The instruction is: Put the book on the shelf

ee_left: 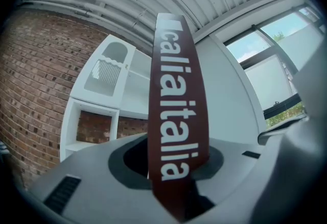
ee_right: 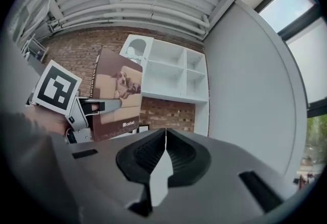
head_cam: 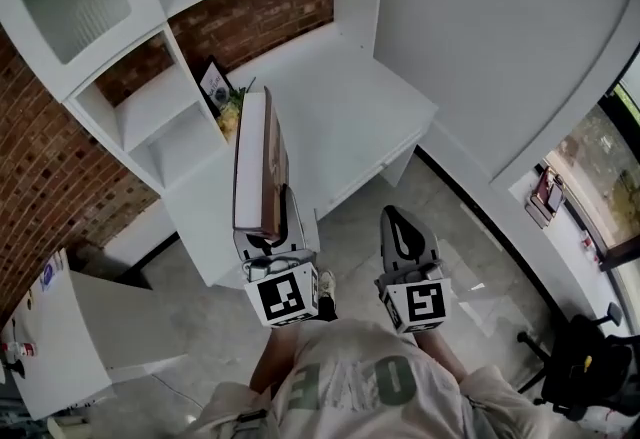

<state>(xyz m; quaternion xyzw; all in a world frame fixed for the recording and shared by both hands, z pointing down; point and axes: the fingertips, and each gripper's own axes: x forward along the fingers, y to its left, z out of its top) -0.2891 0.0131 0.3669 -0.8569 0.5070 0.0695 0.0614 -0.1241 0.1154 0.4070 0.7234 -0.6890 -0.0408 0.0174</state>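
Book [head_cam: 262, 162] is a thin, large-format hardback, flat and rectangular. It has a glossy dark red-brown spine with white lettering and a front cover printed with a dog lying on a pale sofa. The left hand-held gripper [head_cam: 268, 239] is clamped on the end of the book farthest from the shelf [head_cam: 150, 112]. Its smooth grey plastic jaws pinch the two covers, and the spine is turned toward that gripper's own camera. The book stands on edge. Its long axis runs from the jaws out toward the shelf, with the far end pointing at the open compartments but stopping short of them. From the head view it shows against the counter [head_cam: 350, 117] that juts out below the shelf.

The shelf is smooth white board, boxy, and split into square and oblong compartments, with a frosted pane set in one door. A rough red-brown brick wall [head_cam: 270, 12] shows through its open back. At the foot of the shelf, just past the book's far end, are a small picture frame [head_cam: 213, 82] and a leafy plant [head_cam: 231, 113].

The right hand-held gripper [head_cam: 398, 219] hangs farther out from the shelf than the book and well apart from it. Its black ribbed pads are pressed together with nothing between them. Each gripper carries a marker cube [head_cam: 283, 295] with black-and-white squares. The floor [head_cam: 470, 237] is glossy grey tile.
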